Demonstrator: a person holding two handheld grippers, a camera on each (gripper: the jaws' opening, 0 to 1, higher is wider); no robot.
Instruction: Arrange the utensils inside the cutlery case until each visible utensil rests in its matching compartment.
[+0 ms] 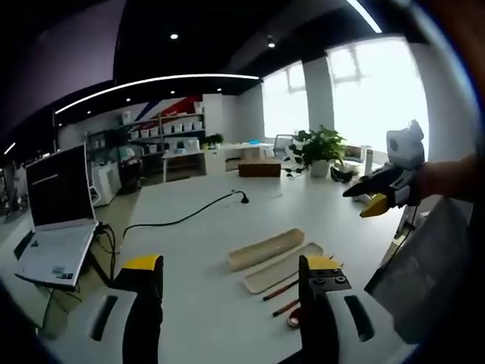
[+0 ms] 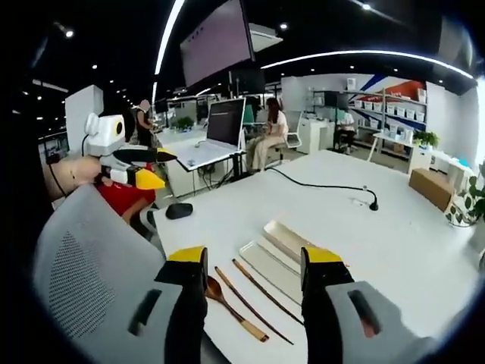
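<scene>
An open laptop (image 1: 54,220) sits far left of the left gripper, a potted plant (image 1: 318,149) ahead; a gooseneck microphone (image 2: 370,202) stands on the white counter (image 2: 394,243) beyond the right gripper.

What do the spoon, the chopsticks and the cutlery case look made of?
Spoon: likely wood, from its warm brown matte bowl and handle. Chopsticks: probably wood or bamboo, being thin, dark reddish-brown sticks. Cutlery case: pale beige with a smooth dull finish, perhaps plastic or wheat-straw composite; I cannot tell which.

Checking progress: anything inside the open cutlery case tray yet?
The cutlery case tray looks bare inside; its far end is hidden behind the lid. The wooden spoon and chopsticks lie on the table beside it.
</scene>
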